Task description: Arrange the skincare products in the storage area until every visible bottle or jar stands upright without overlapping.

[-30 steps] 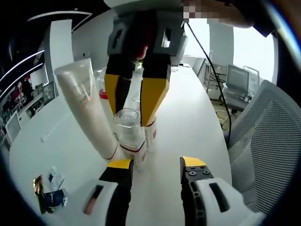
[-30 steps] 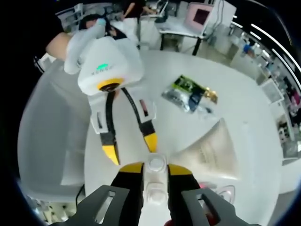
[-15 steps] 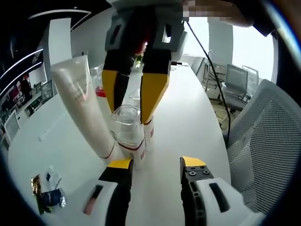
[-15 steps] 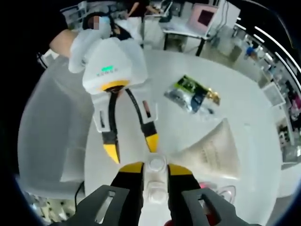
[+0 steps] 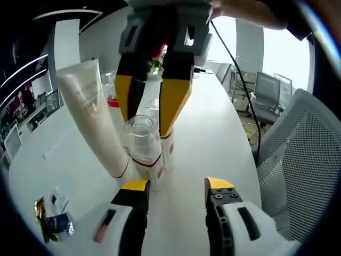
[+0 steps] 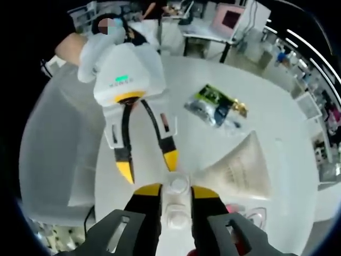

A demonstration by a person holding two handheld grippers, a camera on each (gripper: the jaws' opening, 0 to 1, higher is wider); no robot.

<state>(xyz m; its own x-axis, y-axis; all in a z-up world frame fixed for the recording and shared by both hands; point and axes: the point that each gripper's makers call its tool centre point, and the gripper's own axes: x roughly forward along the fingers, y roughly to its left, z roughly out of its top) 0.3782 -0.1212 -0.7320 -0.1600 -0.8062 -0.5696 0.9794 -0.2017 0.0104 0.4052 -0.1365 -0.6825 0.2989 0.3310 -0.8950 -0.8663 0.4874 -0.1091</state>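
The clear-capped bottle [image 5: 145,144] stands on the white table [image 5: 213,138], clamped at its cap between the right gripper [image 6: 176,193] jaws, a leaning tube [image 5: 93,120] touching beside it. The left gripper [image 5: 176,186] waits near, jaws parted, empty. Likely placement step; next, release gently, then right the tube.

Right gripper [image 6: 176,193] points downward, jaws clamped; left gripper [image 5: 177,186] faces it, jaws spread apart.

Opposed close views, both on the clear-capped bottle [image 5: 143,140].
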